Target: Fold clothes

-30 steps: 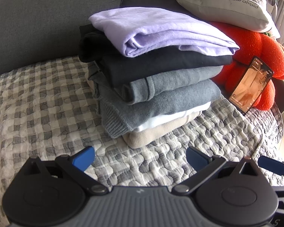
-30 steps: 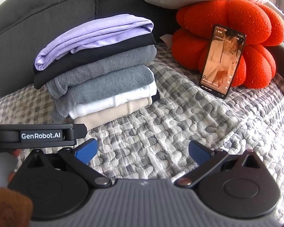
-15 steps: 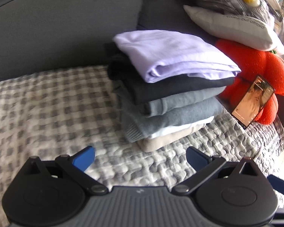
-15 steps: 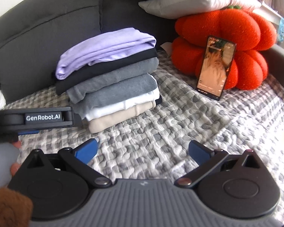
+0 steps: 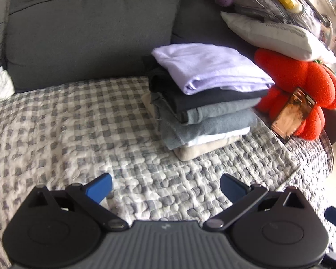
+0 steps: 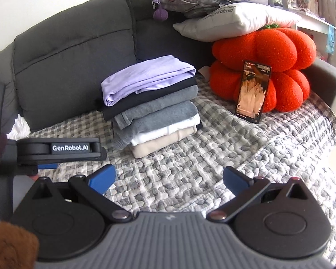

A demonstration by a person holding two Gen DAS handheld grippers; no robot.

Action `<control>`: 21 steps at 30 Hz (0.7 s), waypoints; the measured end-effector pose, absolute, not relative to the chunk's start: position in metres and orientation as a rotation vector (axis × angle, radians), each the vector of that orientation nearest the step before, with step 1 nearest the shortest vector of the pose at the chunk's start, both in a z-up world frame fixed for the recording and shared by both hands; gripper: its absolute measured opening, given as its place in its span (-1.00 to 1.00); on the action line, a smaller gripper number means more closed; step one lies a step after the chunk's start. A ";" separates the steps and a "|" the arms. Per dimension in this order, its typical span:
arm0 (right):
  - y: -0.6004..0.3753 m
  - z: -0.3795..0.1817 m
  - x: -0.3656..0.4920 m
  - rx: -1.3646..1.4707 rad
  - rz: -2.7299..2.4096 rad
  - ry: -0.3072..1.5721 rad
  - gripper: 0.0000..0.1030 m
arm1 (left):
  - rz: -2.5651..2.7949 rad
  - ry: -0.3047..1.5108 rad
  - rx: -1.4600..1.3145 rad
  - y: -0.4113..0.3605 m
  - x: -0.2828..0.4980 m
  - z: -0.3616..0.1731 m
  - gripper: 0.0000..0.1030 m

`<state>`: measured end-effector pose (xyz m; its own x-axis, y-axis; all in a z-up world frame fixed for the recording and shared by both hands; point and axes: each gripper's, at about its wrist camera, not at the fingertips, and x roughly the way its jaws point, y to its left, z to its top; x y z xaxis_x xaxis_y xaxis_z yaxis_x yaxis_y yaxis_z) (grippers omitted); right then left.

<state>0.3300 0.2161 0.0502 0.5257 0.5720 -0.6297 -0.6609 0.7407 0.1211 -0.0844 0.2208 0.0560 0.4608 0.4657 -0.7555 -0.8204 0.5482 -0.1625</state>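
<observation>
A stack of folded clothes (image 5: 208, 103) sits on the quilted sofa cover, with a lilac garment (image 5: 210, 67) on top, then black, grey, white and beige layers. It also shows in the right wrist view (image 6: 154, 105). My left gripper (image 5: 165, 186) is open and empty, well in front of the stack. My right gripper (image 6: 169, 177) is open and empty, also short of the stack. The left gripper's body (image 6: 58, 149) shows at the left of the right wrist view.
A red pumpkin cushion (image 6: 268, 71) with a phone (image 6: 252, 92) leaning on it stands right of the stack. A grey pillow (image 6: 235, 20) and a bag lie on top. A crumpled white cloth (image 5: 0, 85) lies far left by the dark sofa back (image 5: 89, 33).
Both grippers have pulled back and up from the stack, which now looks smaller and farther. Both stay open and empty.
</observation>
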 end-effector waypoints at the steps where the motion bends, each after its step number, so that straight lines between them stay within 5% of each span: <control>1: 0.216 0.051 0.328 -0.146 0.744 0.697 1.00 | 0.851 0.714 -0.563 0.220 -0.086 0.057 0.99; 21: 0.211 0.049 0.326 -0.140 0.752 0.690 1.00 | 0.859 0.706 -0.573 0.217 -0.088 0.056 0.99</control>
<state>0.3260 0.2110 0.0488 0.5237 0.5815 -0.6226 -0.6701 0.7324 0.1204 -0.0883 0.2171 0.0562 0.4587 0.4746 -0.7513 -0.8289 0.5332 -0.1693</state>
